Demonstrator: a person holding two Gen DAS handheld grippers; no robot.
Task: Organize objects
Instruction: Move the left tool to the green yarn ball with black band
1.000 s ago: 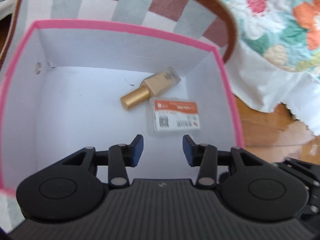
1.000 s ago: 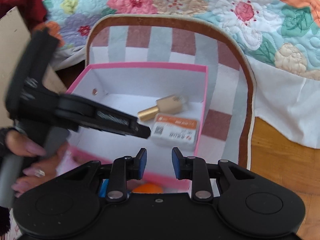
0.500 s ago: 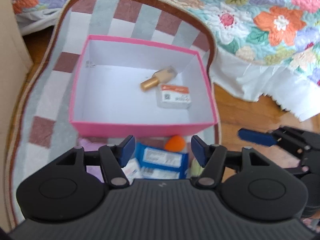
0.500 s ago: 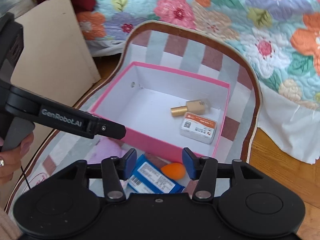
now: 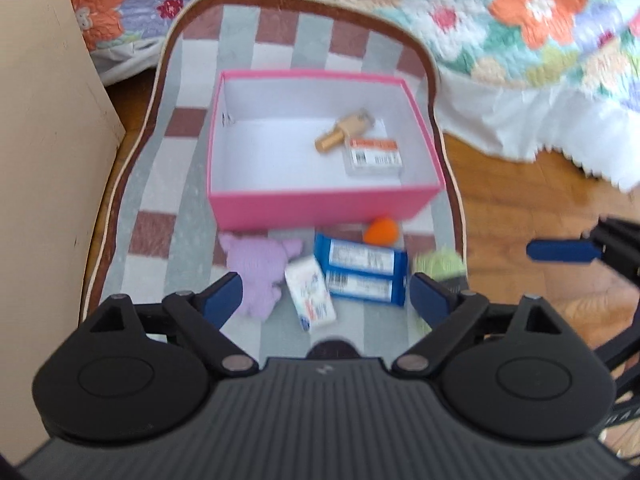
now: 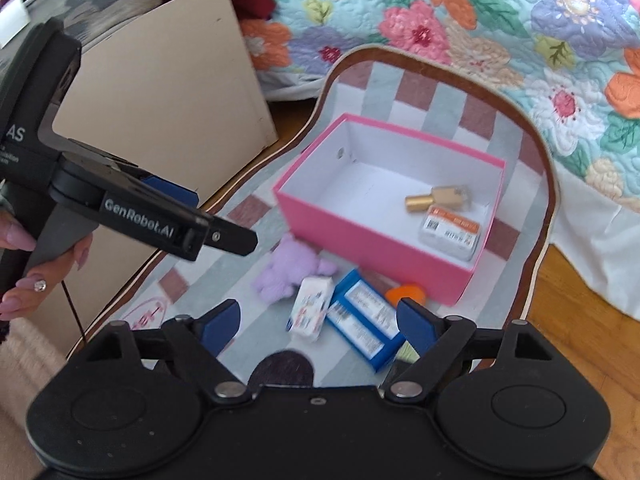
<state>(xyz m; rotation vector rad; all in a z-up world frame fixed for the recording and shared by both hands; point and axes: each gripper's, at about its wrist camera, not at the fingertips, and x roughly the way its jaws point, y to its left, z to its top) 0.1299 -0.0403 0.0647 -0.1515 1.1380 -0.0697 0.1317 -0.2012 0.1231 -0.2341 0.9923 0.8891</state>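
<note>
A pink box with a white inside sits on a checked mat. In it lie a gold bottle and a clear labelled case. In front of the box lie a purple plush toy, a small white carton, a blue packet, an orange ball and a green fuzzy thing. My left gripper is open and empty above these items. My right gripper is open and empty too.
The checked mat lies on a wooden floor. A floral quilt hangs behind and to the right. A beige panel stands at the left. A dark round object lies near the front.
Both grippers have pulled back and up from the box and opened wider. The loose items in front of the box have come into view.
</note>
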